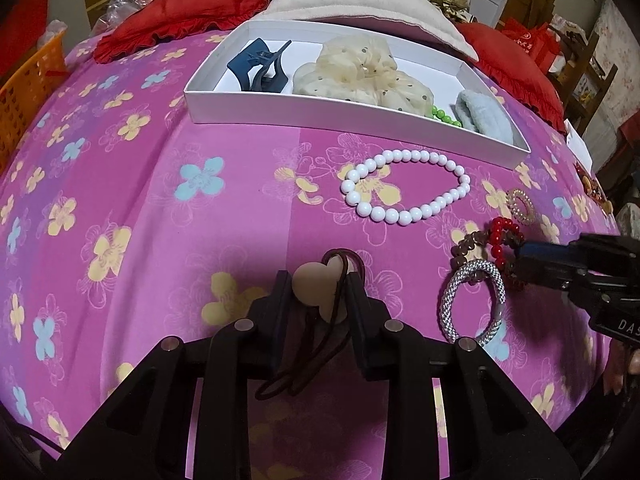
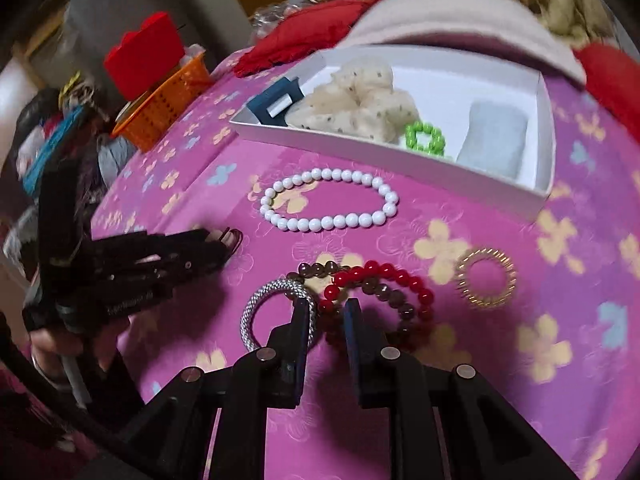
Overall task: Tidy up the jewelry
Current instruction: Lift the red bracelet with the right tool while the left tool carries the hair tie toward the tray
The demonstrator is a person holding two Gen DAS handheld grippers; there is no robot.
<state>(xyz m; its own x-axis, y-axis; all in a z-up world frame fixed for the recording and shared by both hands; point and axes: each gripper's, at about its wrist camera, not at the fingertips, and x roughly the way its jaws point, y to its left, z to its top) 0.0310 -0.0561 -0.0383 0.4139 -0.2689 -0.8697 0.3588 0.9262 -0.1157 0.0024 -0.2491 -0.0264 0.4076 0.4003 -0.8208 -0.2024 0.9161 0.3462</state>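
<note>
- The left gripper is pinching a brown hair tie with a beige charm at lower centre of its view.
- The right gripper is clamping its fingers on the red bead bracelet, lower centre.
- The white box is sitting at upper centre.

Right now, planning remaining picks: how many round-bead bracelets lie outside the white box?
3: white bracelet beside the box; red bracelet and brown bracelet overlapping nearer the camera.

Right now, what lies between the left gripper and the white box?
Mostly bare pink sheet, with the white bead bracelet a little to the right; the left wrist view shows it. The left gripper pinches a brown hair tie.
</note>
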